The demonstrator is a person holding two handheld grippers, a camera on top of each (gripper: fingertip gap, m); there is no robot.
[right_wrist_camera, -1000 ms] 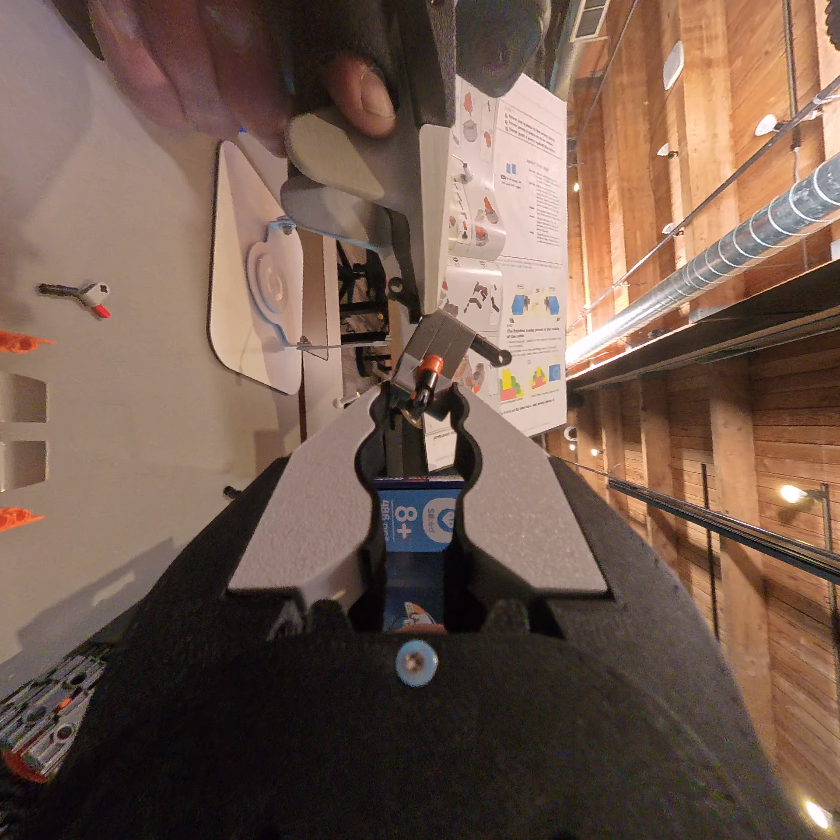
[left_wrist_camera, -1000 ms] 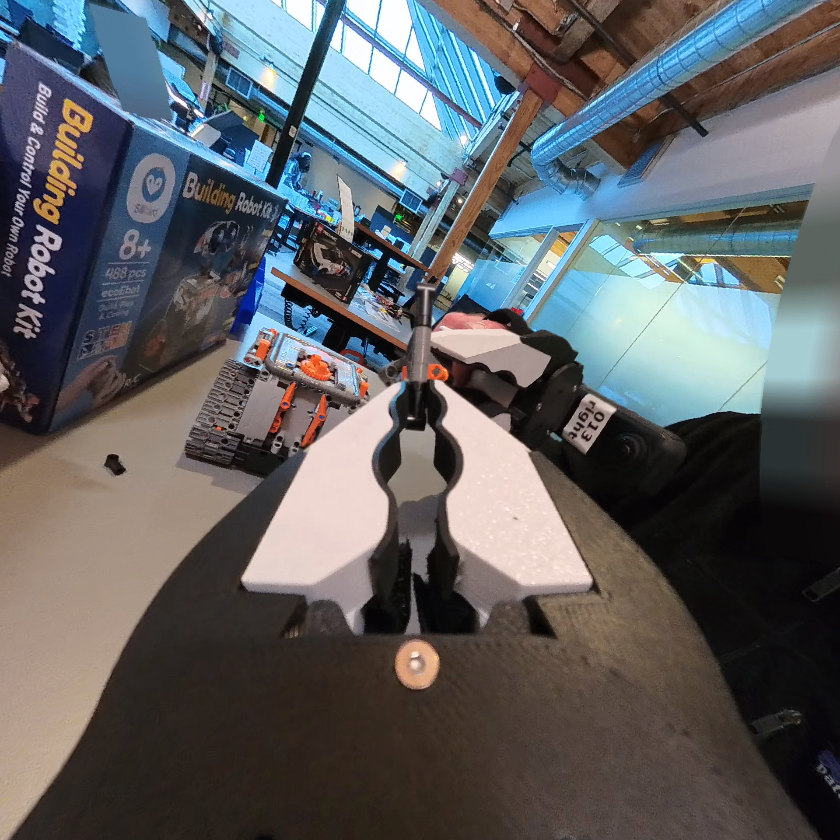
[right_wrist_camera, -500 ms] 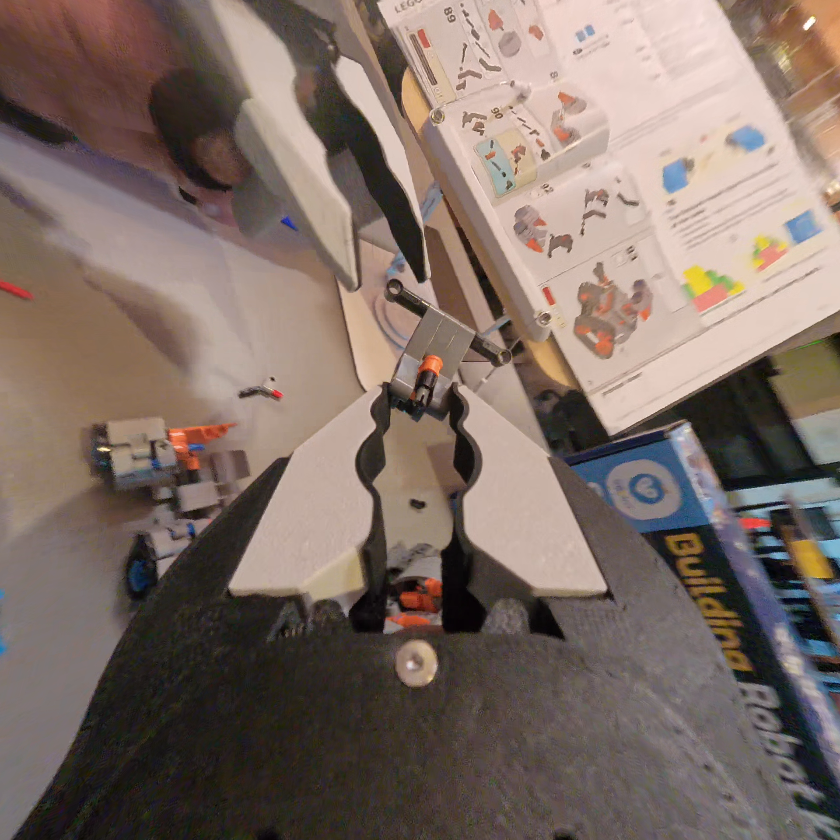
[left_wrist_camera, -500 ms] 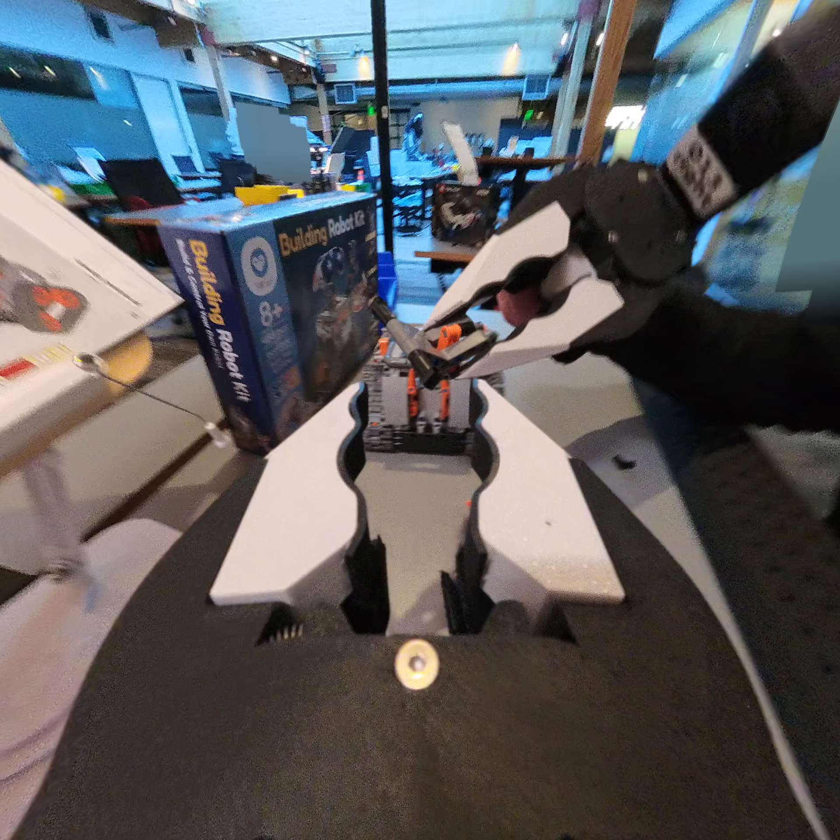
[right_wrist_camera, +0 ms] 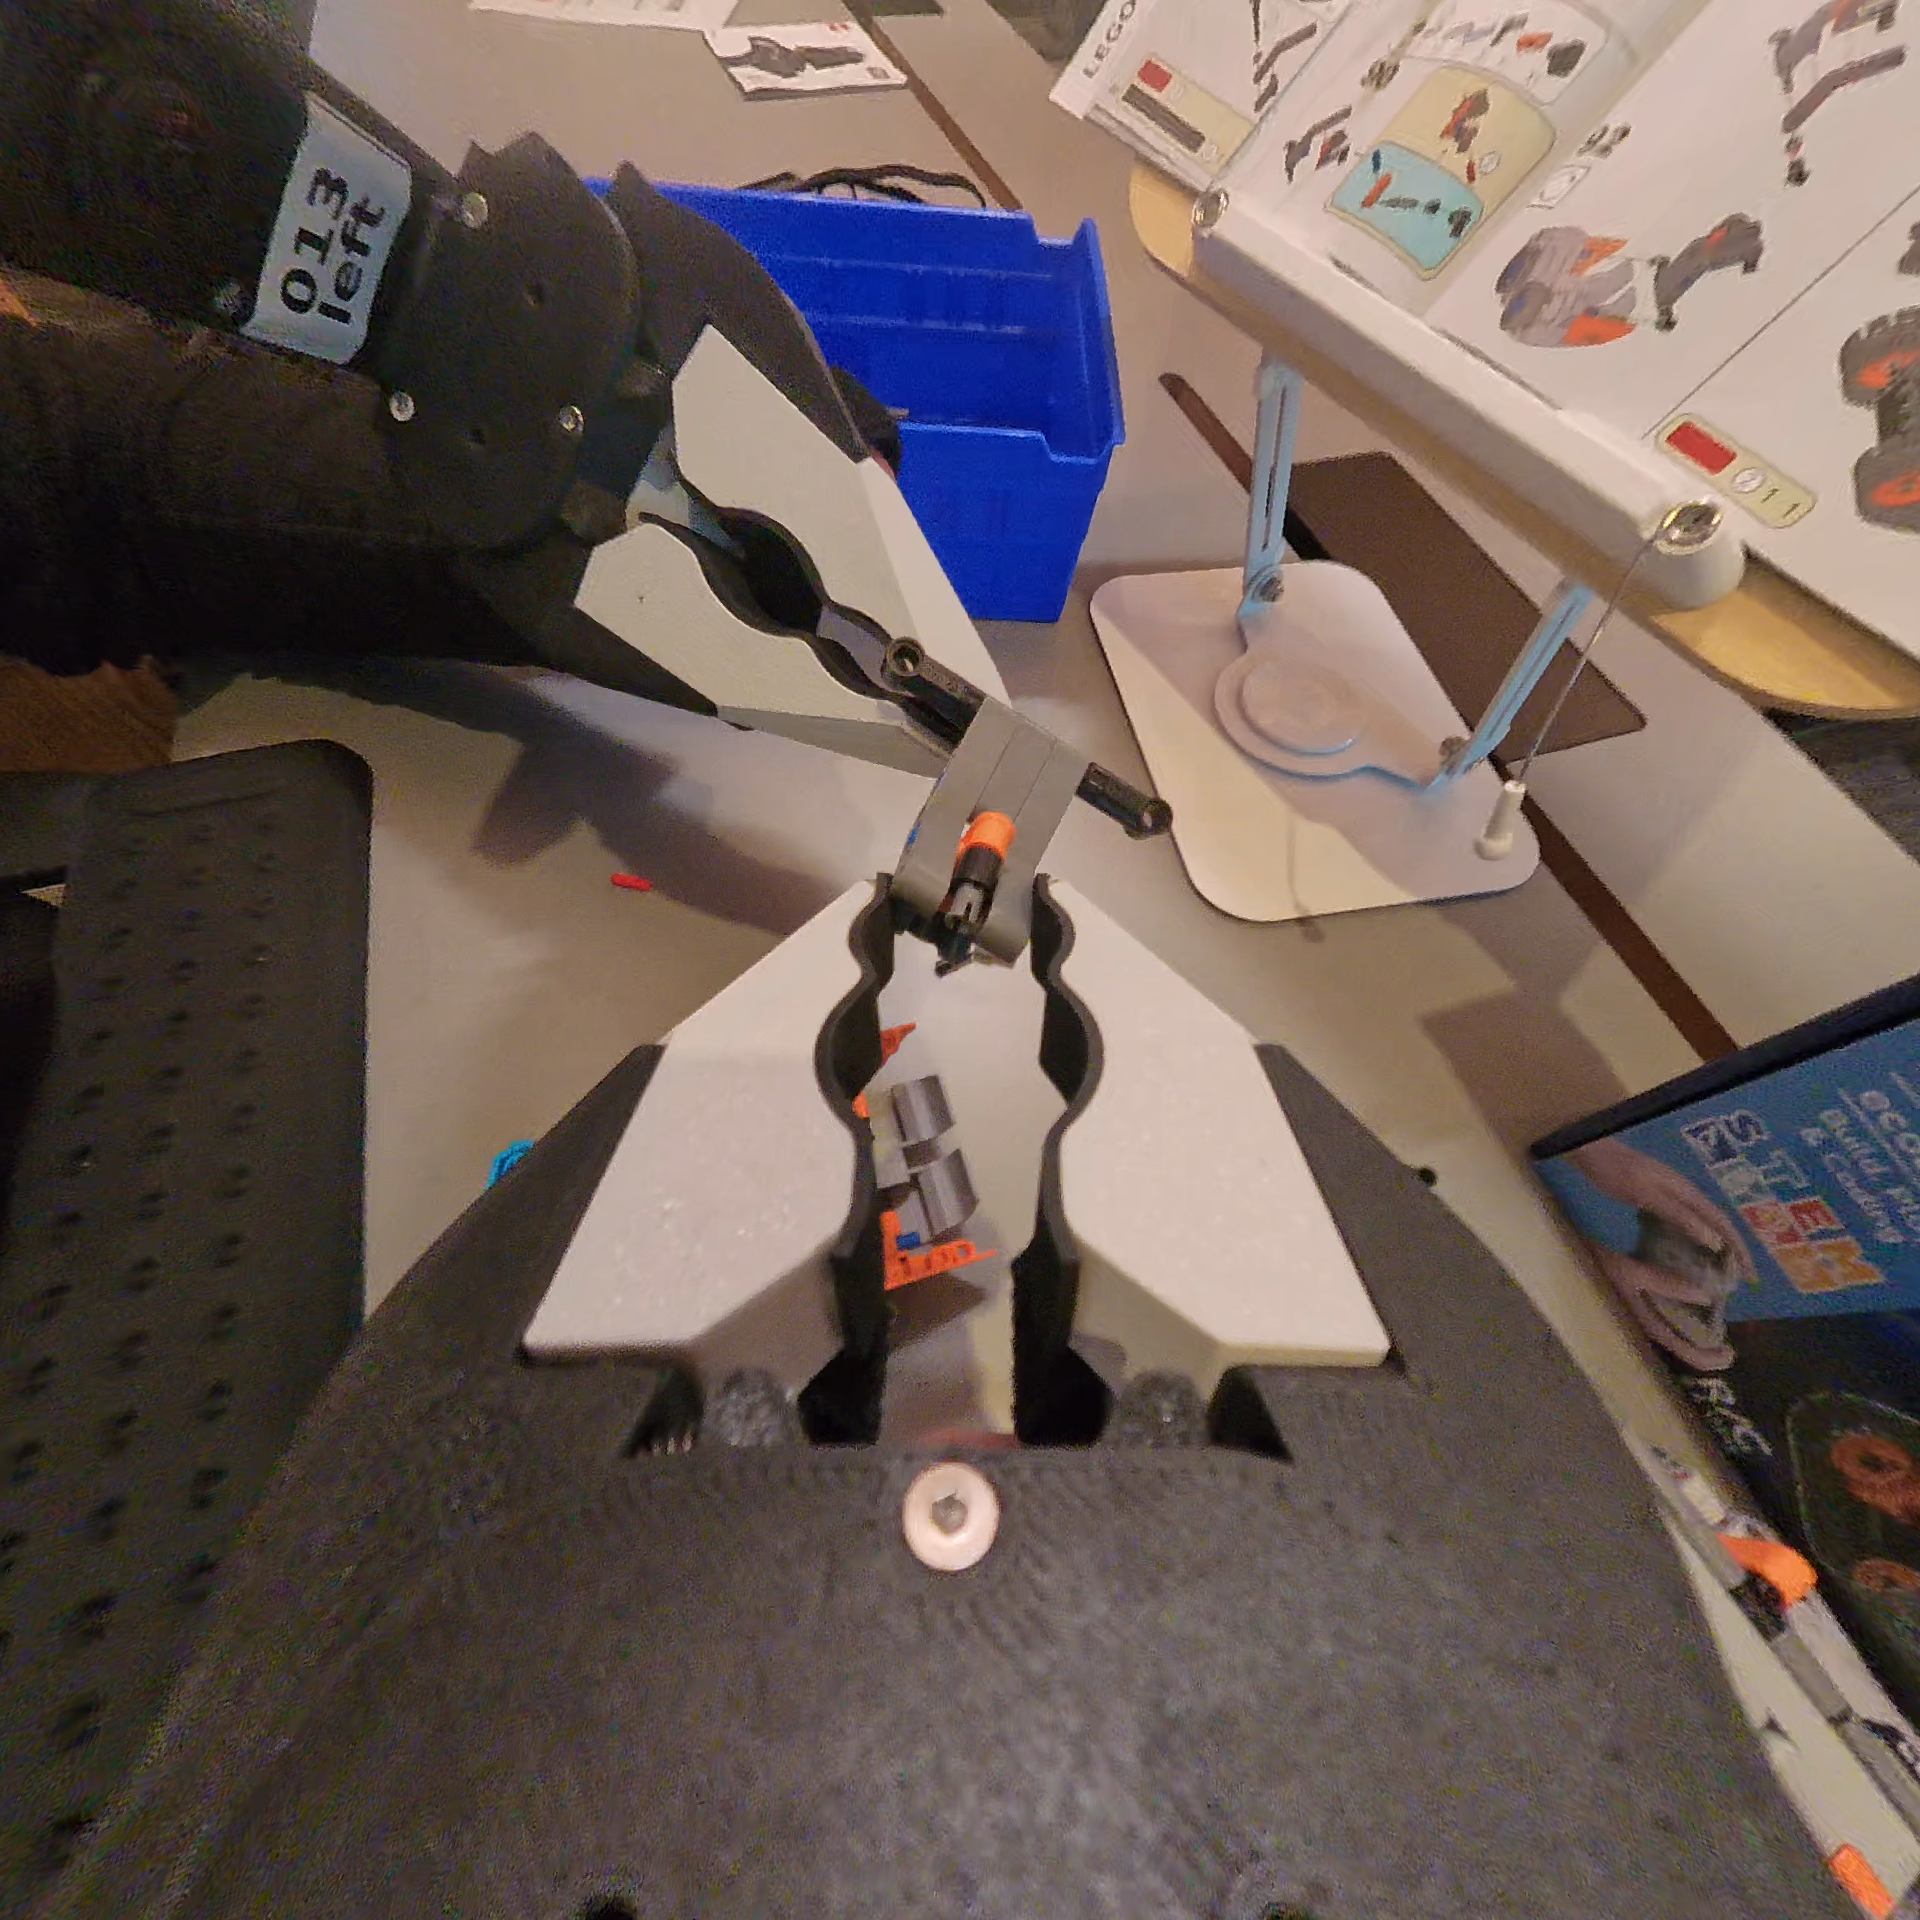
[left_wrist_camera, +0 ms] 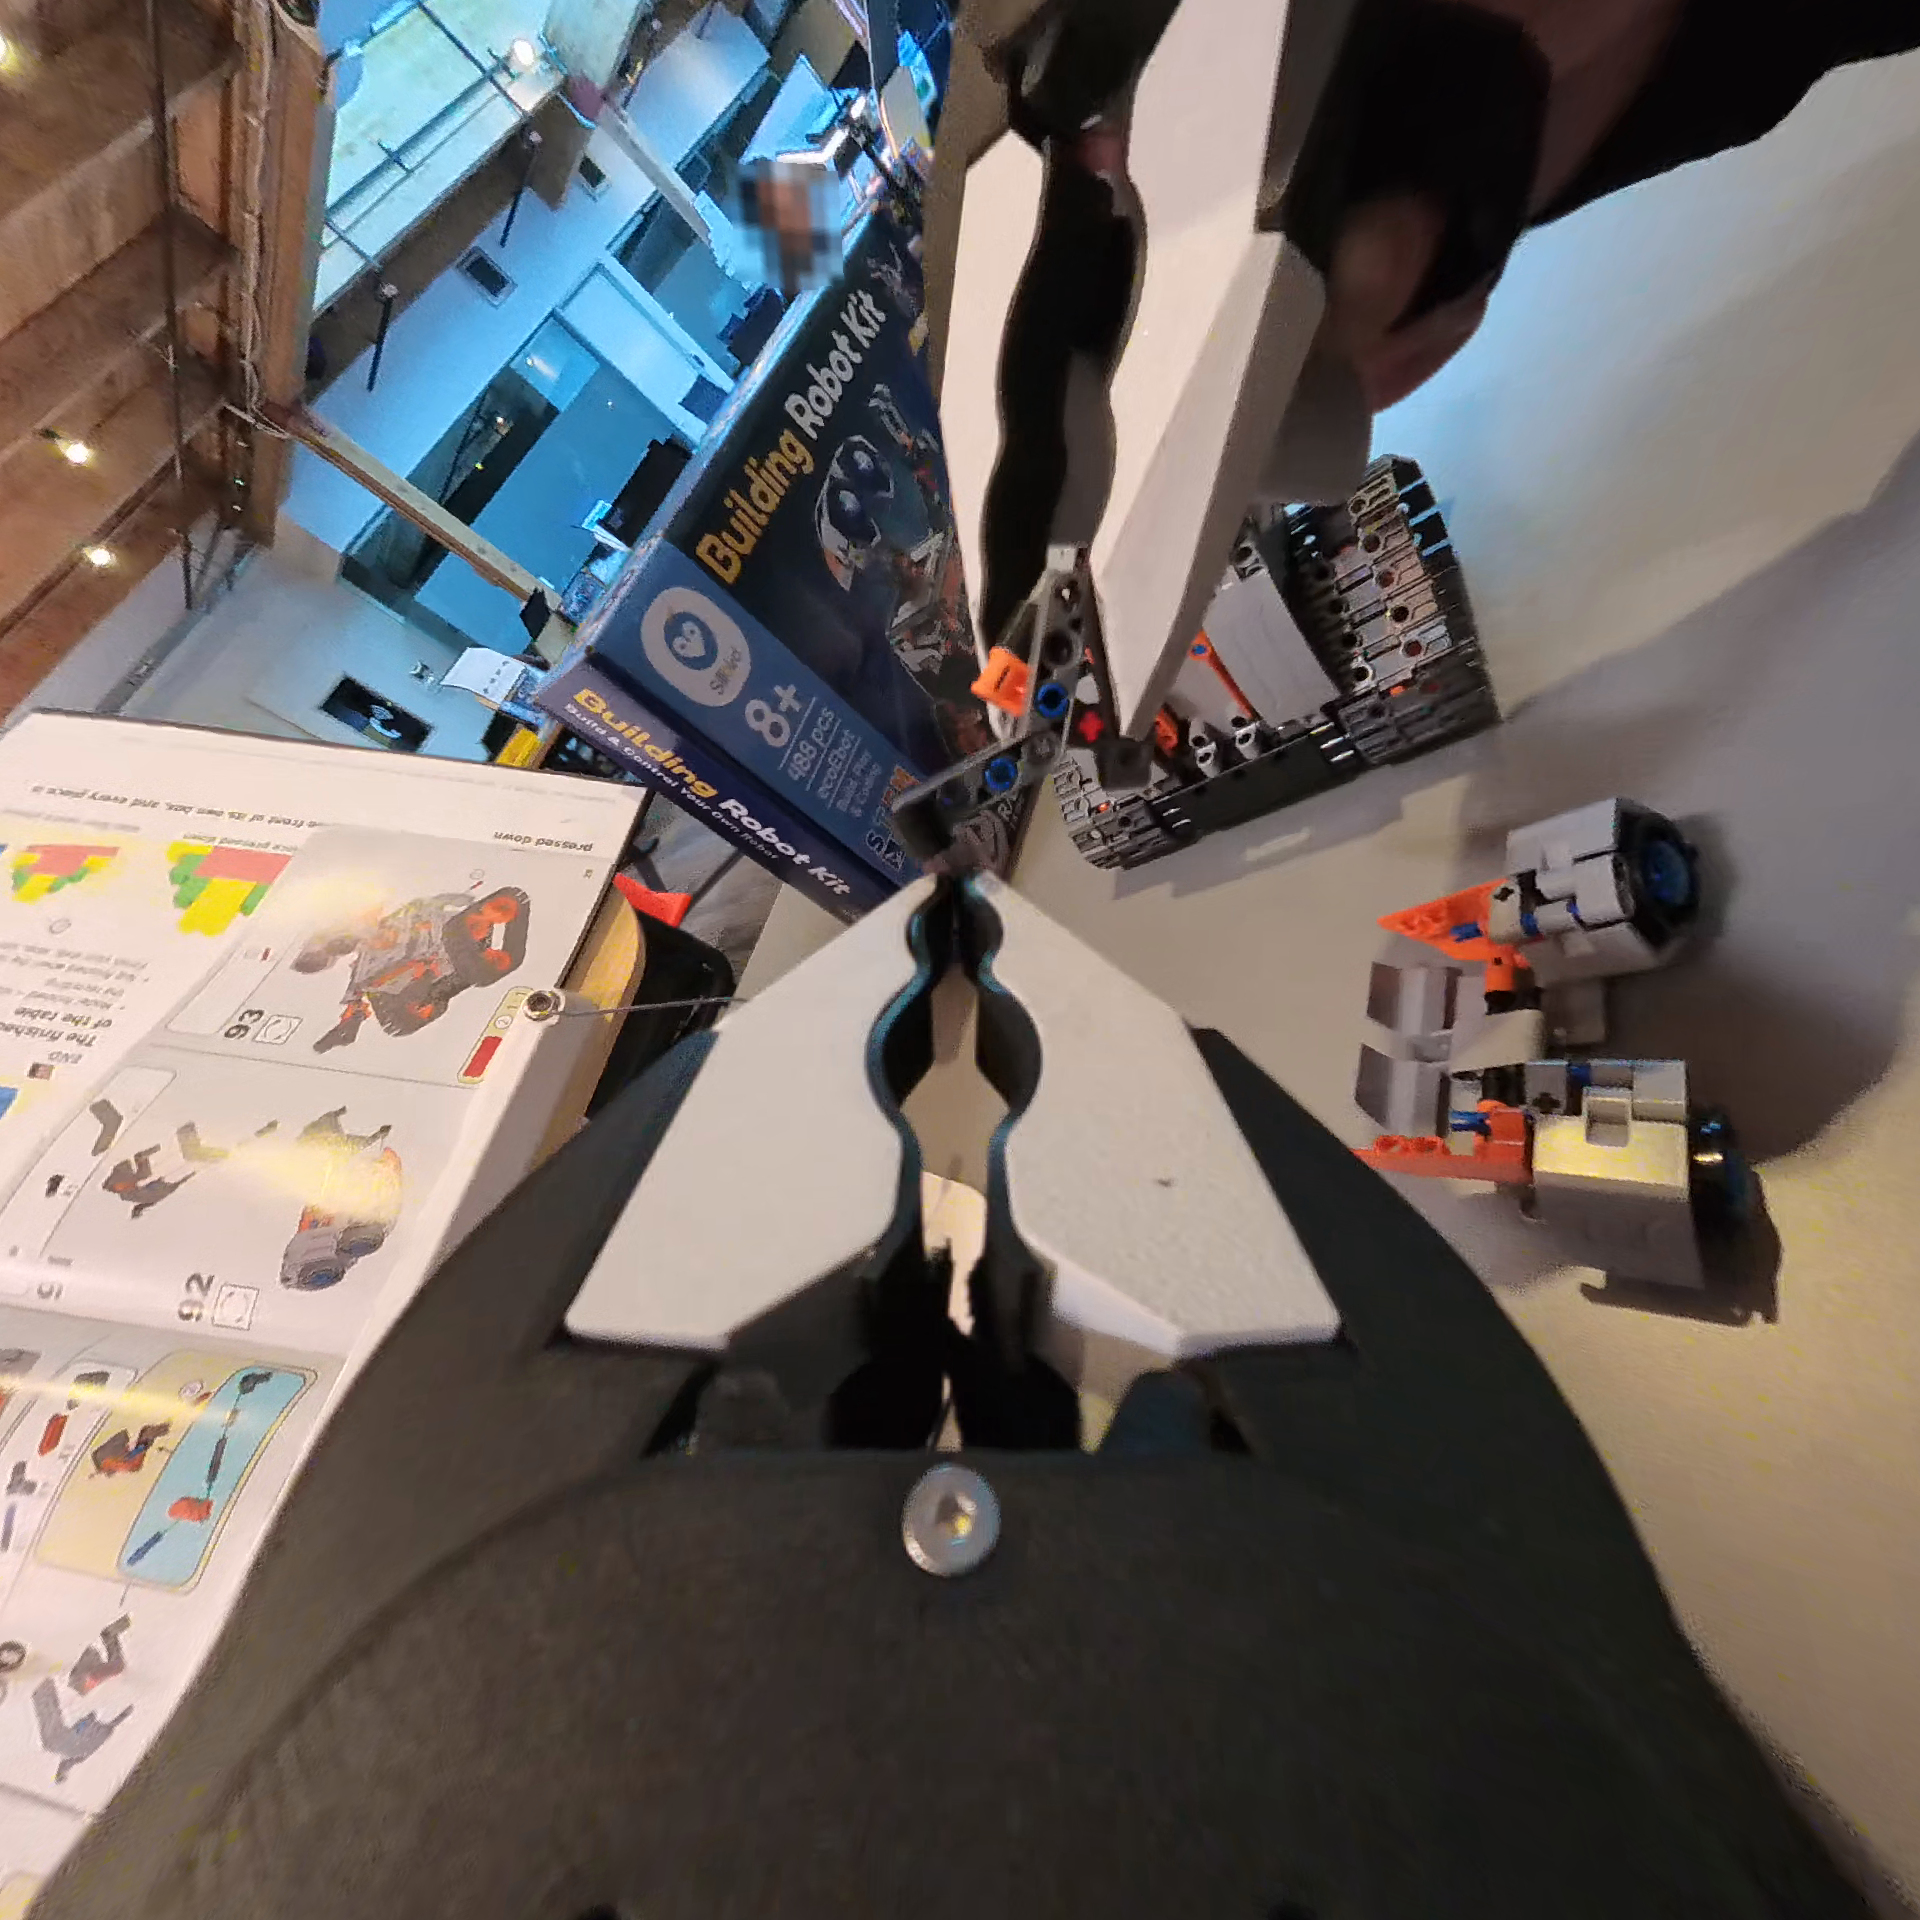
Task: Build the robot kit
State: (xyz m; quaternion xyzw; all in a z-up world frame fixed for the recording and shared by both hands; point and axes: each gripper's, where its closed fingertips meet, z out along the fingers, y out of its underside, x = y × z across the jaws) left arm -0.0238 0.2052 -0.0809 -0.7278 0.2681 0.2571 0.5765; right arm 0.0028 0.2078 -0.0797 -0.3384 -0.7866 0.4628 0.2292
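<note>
My right gripper [right_wrist_camera: 961, 904] is shut on a small grey beam assembly [right_wrist_camera: 987, 810] with an orange pin and a black rod [right_wrist_camera: 1117, 800] through it, held above the table. In the left wrist view it reaches down from the top [left_wrist_camera: 1112, 727] with the assembly [left_wrist_camera: 1039, 675]. My left gripper [left_wrist_camera: 956, 883] is shut, and its tips sit right at the end of the black rod [left_wrist_camera: 925, 821]. In the right wrist view the left gripper [right_wrist_camera: 925, 717] comes in from the upper left, and the rod lies along its closed fingertips.
A tracked vehicle model [left_wrist_camera: 1299, 665] and two grey-orange wheeled sub-assemblies [left_wrist_camera: 1538, 1039] lie on the table. A blue kit box [left_wrist_camera: 769, 623], an instruction booklet on a stand [right_wrist_camera: 1558, 208], a blue bin [right_wrist_camera: 935, 343] and a black perforated mat [right_wrist_camera: 177, 1039] surround them. From either gripper's tips it is about 15 centimetres to the tracked vehicle model [left_wrist_camera: 1299, 665].
My left gripper held the rod, opened and drew back, and has now closed again at the rod's end. My right gripper kept its hold on the assembly. Both views have swung.
</note>
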